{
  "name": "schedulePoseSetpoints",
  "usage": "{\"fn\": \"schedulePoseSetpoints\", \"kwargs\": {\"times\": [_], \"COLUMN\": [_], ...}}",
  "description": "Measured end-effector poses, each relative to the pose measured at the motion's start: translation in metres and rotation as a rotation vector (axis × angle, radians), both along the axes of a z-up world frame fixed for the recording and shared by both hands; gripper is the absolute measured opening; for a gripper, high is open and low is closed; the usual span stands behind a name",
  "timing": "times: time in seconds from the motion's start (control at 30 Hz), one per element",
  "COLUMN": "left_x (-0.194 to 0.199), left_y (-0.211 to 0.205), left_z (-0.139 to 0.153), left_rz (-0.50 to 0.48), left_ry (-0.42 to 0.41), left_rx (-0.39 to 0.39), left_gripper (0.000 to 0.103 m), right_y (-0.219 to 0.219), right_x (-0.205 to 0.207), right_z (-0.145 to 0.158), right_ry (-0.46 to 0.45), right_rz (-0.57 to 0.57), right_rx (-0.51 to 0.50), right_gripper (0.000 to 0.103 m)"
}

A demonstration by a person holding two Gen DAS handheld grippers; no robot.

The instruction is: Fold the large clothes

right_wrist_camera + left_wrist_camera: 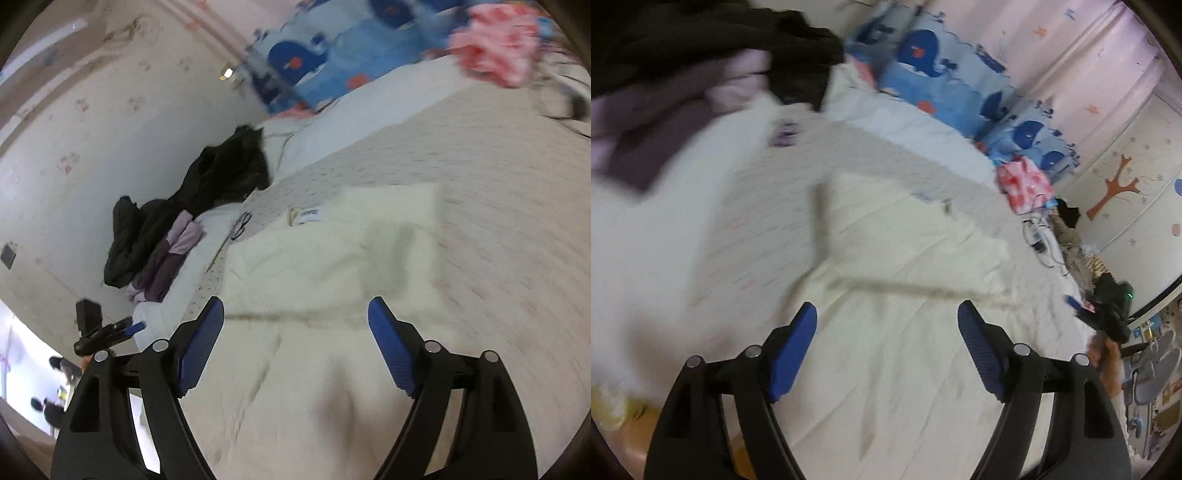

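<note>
A cream garment (332, 251) is seen lying flat on the bed (517, 221), already doubled over, with a small label (308, 216) showing near its far edge. Both the left tongs (886, 343) and the right tongs (295, 343) are held wide open above it, and nothing is gripped by either. The cloth is judged to be soft, light and limp, so sagging is to be expected once it is lifted. It would best be taken by two corners of one edge, pinched through all layers.
</note>
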State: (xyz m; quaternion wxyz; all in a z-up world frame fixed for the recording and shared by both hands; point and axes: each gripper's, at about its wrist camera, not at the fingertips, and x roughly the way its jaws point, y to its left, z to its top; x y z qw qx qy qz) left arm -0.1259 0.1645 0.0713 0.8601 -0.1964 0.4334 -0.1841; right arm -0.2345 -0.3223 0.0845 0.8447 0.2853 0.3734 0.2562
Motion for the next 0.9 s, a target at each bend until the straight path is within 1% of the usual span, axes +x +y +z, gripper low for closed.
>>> {"fn": "schedulePoseSetpoints", "kwargs": {"times": [0.07, 0.1, 0.13, 0.17, 0.2, 0.23, 0.27, 0.3, 0.33, 0.37, 0.4, 0.43, 0.47, 0.5, 0.53, 0.57, 0.6, 0.63, 0.67, 0.7, 0.73, 0.77, 0.8, 0.87, 0.9], "left_x": [0.042, 0.057, 0.078, 0.092, 0.107, 0.127, 0.139, 0.154, 0.167, 0.171, 0.17, 0.168, 0.165, 0.163, 0.163, 0.166, 0.171, 0.182, 0.196, 0.208, 0.219, 0.225, 0.223, 0.215, 0.209], "left_y": [-0.035, -0.048, -0.062, -0.073, -0.083, -0.092, -0.099, -0.102, -0.103, -0.098, -0.095, -0.093, -0.093, -0.095, -0.098, -0.101, -0.102, -0.105, -0.11, -0.111, -0.112, -0.116, -0.115, -0.112, -0.109], "left_z": [-0.013, -0.018, -0.027, -0.033, -0.041, -0.061, -0.075, -0.103, -0.127, -0.135, -0.129, -0.119, -0.102, -0.086, -0.068, -0.062, -0.058, -0.062, -0.074, -0.092, -0.114, -0.131, -0.135, -0.122, -0.115], "left_rz": [0.001, 0.008, 0.015, 0.019, 0.024, 0.037, 0.042, 0.036, 0.024, 0.032, 0.048, 0.061, 0.067, 0.064, 0.068, 0.078, 0.087, 0.09, 0.094, 0.097, 0.088, 0.074, 0.073, 0.058, 0.047], "left_ry": [-0.027, -0.043, -0.063, -0.073, -0.08, -0.071, -0.033, 0.058, 0.135, 0.158, 0.153, 0.142, 0.097, 0.035, -0.041, -0.074, -0.096, -0.092, -0.054, 0.006, 0.069, 0.086, 0.068, 0.09, 0.101], "left_rx": [0.014, 0.026, 0.043, 0.056, 0.081, 0.147, 0.2, 0.257, 0.275, 0.242, 0.225, 0.222, 0.206, 0.187, 0.188, 0.198, 0.2, 0.198, 0.204, 0.219, 0.232, 0.243, 0.248, 0.25, 0.238], "left_gripper": [0.075, 0.075, 0.075, 0.075, 0.076, 0.076, 0.076, 0.076, 0.077, 0.077, 0.077, 0.077, 0.077, 0.077, 0.078, 0.083, 0.087, 0.087, 0.087, 0.087, 0.087, 0.087, 0.087, 0.087, 0.087], "right_y": [0.031, 0.045, 0.053, 0.059, 0.061, 0.061, 0.059, 0.054, 0.048, 0.044, 0.044, 0.048, 0.052, 0.054, 0.057, 0.063, 0.067, 0.072, 0.077, 0.08, 0.078, 0.077, 0.077, 0.077, 0.072], "right_x": [0.052, 0.077, 0.094, 0.115, 0.128, 0.142, 0.151, 0.154, 0.155, 0.153, 0.15, 0.148, 0.145, 0.14, 0.142, 0.151, 0.161, 0.173, 0.191, 0.202, 0.202, 0.201, 0.202, 0.197, 0.189], "right_z": [-0.02, -0.034, -0.044, -0.06, -0.079, -0.103, -0.124, -0.131, -0.129, -0.121, -0.11, -0.095, -0.075, -0.07, -0.061, -0.058, -0.064, -0.078, -0.108, -0.134, -0.143, -0.143, -0.139, -0.13, -0.12], "right_ry": [0.033, 0.046, 0.053, 0.083, 0.138, 0.217, 0.262, 0.25, 0.26, 0.268, 0.258, 0.22, 0.13, 0.083, 0.041, 0.017, 0.026, 0.063, 0.159, 0.193, 0.154, 0.154, 0.165, 0.176, 0.178], "right_rz": [0.032, 0.038, 0.031, 0.002, -0.03, -0.055, -0.055, -0.063, -0.073, -0.083, -0.09, -0.097, -0.088, -0.075, -0.067, -0.065, -0.053, -0.046, -0.05, -0.028, -0.036, -0.05, -0.056, -0.025, 0.004], "right_rx": [-0.03, -0.048, -0.063, -0.119, -0.182, -0.238, -0.234, -0.197, -0.16, -0.15, -0.174, -0.223, -0.27, -0.277, -0.287, -0.311, -0.324, -0.357, -0.446, -0.467, -0.457, -0.443, -0.443, -0.459, -0.441], "right_gripper": [0.077, 0.077, 0.077, 0.077, 0.076, 0.073, 0.07, 0.069, 0.067, 0.064, 0.064, 0.064, 0.066, 0.067, 0.07, 0.08, 0.085, 0.084, 0.084, 0.084, 0.084, 0.085, 0.085, 0.084, 0.084]}}
